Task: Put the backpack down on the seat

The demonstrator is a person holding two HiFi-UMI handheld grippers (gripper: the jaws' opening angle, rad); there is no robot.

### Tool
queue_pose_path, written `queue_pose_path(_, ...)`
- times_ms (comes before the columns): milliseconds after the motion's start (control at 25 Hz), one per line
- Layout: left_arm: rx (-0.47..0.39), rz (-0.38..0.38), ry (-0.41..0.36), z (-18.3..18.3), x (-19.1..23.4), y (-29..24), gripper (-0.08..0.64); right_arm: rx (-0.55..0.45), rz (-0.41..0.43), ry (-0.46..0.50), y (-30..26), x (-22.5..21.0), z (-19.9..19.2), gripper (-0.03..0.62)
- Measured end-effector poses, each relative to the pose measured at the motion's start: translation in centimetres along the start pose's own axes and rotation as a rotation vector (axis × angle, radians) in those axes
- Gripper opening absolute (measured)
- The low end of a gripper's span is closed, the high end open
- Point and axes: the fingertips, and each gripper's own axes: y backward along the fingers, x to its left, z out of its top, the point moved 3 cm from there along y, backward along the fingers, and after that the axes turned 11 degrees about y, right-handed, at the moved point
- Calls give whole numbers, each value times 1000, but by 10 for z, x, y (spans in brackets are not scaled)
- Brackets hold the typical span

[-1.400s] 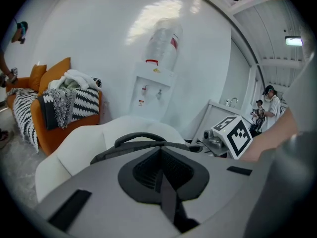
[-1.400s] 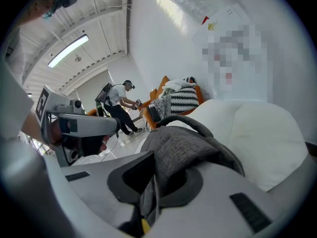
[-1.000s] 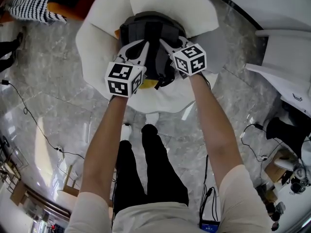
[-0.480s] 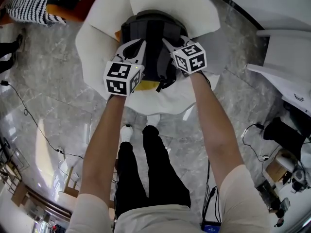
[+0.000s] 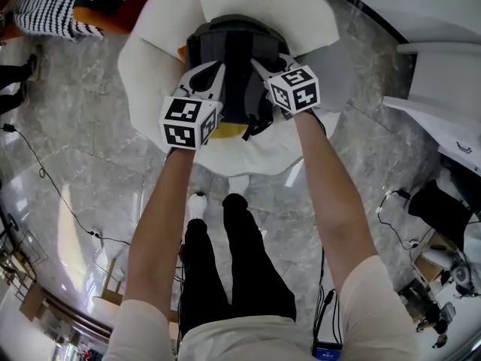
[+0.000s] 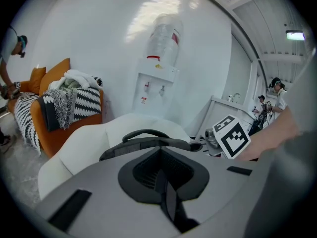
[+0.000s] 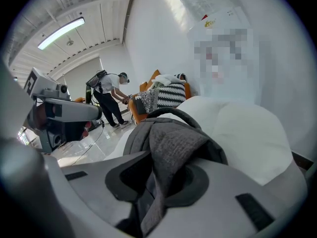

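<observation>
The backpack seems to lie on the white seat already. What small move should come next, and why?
Probably open the right tool fully and draw it back: the backpack already rests on the seat, and these jaws have just been opening with its grey strap between them.

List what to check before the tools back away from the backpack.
1. Backpack down on the white seat: ok, it sits against the backrest.
2. Left tool free: not ok, shut on a thin dark strap.
3. Right tool free: cannot tell; its jaws have just been opening, and a grey strap lies between them.
4. Backpack stands unaided: cannot tell.
5. Bystander away from the seat: ok, bent over by the orange sofa.
</observation>
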Motion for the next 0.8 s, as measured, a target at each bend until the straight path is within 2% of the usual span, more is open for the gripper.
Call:
queue_pose_path(320,5,-5,12,-4,-3,4,15,14,-35,-26,10,-8,-8,186)
queue_pose_path(800,12,-7,-8,4,-9,18,15,14,-66,-39,31,-7,-3,186)
